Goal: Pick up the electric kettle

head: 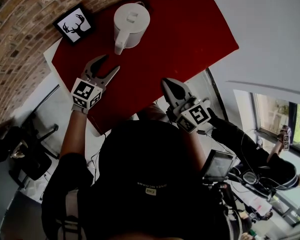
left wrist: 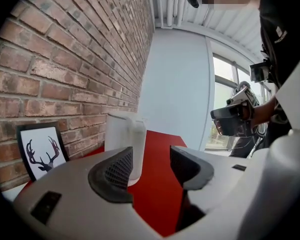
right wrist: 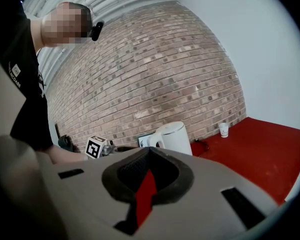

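Smooth white electric kettle point(head: 131, 21), rounded cylinder, by wall edge of red worktop point(head: 200, 39). Ribbed pads point(left wrist: 115, 171) of left hand-held gripper point(head: 109, 64) spread wide, empty; right hand-held gripper point(head: 170, 85) pinched closed.

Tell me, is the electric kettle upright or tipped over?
Upright. The electric kettle stands on the red table, lid facing up, handle toward the open left gripper.

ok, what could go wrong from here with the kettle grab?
1. The handle of the electric kettle sits off-centre, behind one jaw of the open left gripper; closing there could shove it.
2. The framed deer picture stands close by; a wide approach might knock it.
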